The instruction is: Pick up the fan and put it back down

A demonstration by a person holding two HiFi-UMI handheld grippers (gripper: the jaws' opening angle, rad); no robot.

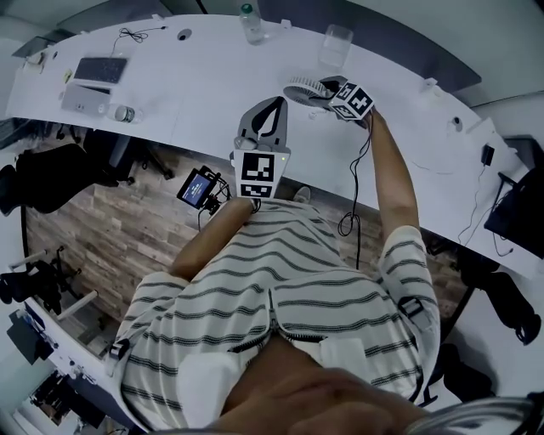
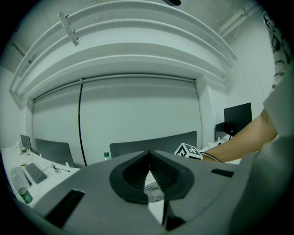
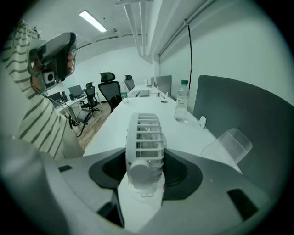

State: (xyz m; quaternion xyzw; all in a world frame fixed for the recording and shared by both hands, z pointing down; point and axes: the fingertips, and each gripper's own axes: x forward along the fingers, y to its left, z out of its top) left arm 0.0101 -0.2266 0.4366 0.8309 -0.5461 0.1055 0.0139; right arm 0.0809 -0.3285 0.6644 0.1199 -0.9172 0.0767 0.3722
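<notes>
A small white fan [image 1: 302, 88] with a round grille is over the white desk [image 1: 212, 76] at its near edge. My right gripper [image 1: 321, 88] is shut on the fan. In the right gripper view the fan [image 3: 144, 136] stands edge-on between the jaws of the right gripper [image 3: 144, 153], its hub toward the camera. Whether its base rests on the desk I cannot tell. My left gripper [image 1: 274, 102] is held up to the fan's left, clear of it, shut and empty. Through a slit below the tips of the left gripper [image 2: 149, 153] the fan [image 2: 154, 192] shows.
A water bottle [image 1: 252, 24] and a clear plastic holder [image 1: 335, 44] stand behind the fan. A keyboard [image 1: 100, 68] and a lying bottle [image 1: 123, 113] are at the far left. A black cable [image 1: 353, 204] hangs from the right wrist. Office chairs stand below the desk.
</notes>
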